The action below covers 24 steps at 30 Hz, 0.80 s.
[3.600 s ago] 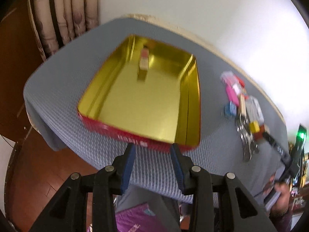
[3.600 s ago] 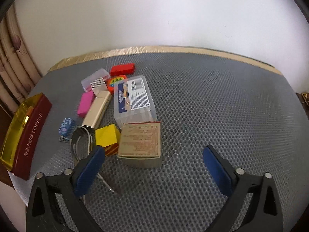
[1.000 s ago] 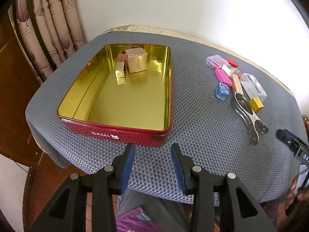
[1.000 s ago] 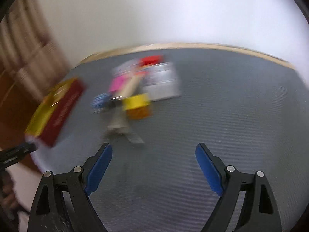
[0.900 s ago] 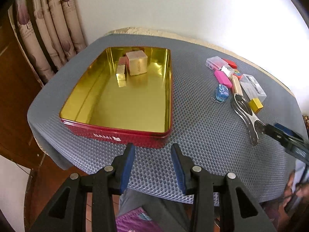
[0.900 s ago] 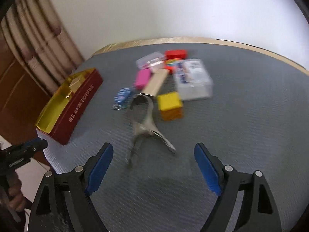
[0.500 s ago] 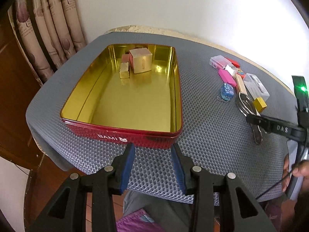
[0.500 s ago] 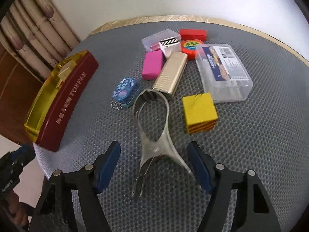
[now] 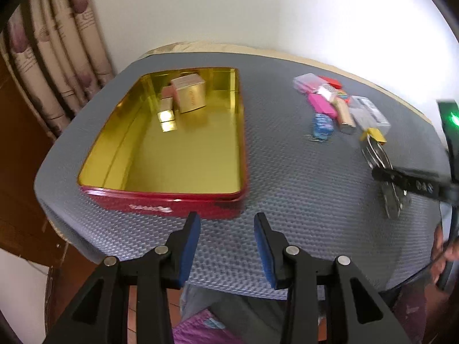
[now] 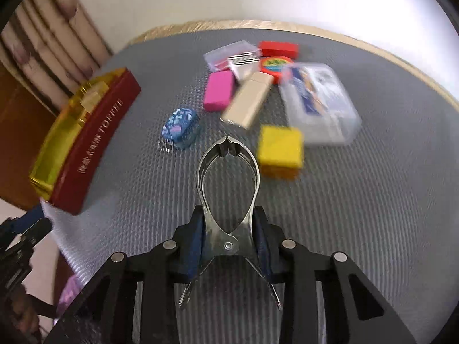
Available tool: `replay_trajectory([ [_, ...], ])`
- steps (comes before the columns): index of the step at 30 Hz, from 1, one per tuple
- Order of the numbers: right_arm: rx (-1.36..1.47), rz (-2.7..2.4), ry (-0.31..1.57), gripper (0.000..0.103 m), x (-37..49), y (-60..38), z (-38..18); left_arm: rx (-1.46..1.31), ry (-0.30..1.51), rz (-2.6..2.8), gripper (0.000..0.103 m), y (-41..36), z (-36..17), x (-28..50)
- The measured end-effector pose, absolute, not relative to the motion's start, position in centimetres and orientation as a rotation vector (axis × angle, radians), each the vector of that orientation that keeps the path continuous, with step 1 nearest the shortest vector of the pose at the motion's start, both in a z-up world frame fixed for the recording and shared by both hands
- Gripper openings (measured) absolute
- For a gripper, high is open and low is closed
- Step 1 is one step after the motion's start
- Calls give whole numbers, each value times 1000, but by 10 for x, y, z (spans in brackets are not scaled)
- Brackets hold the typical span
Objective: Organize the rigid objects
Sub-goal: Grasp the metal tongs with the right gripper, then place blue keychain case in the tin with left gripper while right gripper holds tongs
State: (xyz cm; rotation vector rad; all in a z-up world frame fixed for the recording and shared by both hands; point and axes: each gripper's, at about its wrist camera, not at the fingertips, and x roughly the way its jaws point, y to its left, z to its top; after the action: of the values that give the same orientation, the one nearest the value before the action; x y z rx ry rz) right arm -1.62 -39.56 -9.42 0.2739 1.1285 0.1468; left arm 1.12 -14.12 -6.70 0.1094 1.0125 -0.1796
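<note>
My right gripper [image 10: 228,226] is shut on a steel clamp [image 10: 228,183], gripping its two arms near the pivot. The clamp's tip points at the loose pile: a blue patterned case [image 10: 180,128], a pink block [image 10: 218,91], a gold case [image 10: 249,100], a yellow cube [image 10: 280,150] and a clear plastic box [image 10: 318,101]. The red tin with a gold inside [image 9: 172,149] holds a gold box [image 9: 190,94] and a small gold block [image 9: 166,111]. My left gripper [image 9: 226,235] is open and empty at the table's near edge, just in front of the tin.
A small clear case [image 10: 229,53], a red block [image 10: 278,48] and a round red item [image 10: 275,66] lie at the far side of the pile. Curtains [image 9: 51,57] hang at the left. The grey mat [image 9: 301,189] covers the table.
My right gripper has moved forward over the steel clamp and shut on it. The left gripper has shifted only slightly.
</note>
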Motion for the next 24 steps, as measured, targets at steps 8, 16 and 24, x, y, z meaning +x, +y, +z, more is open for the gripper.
replay_trajectory([
  [8,481,13,1041,31,-97,-470,-89,123,1032,-388,39,-199,-45,54],
  [16,491,-52,991,31,-105,-498,-92,138,1160,-446,39,-270,-66,133],
  [24,512,-37,1010,31,-106,-507,-102,171,1248,-434,39,-298,-94,169],
])
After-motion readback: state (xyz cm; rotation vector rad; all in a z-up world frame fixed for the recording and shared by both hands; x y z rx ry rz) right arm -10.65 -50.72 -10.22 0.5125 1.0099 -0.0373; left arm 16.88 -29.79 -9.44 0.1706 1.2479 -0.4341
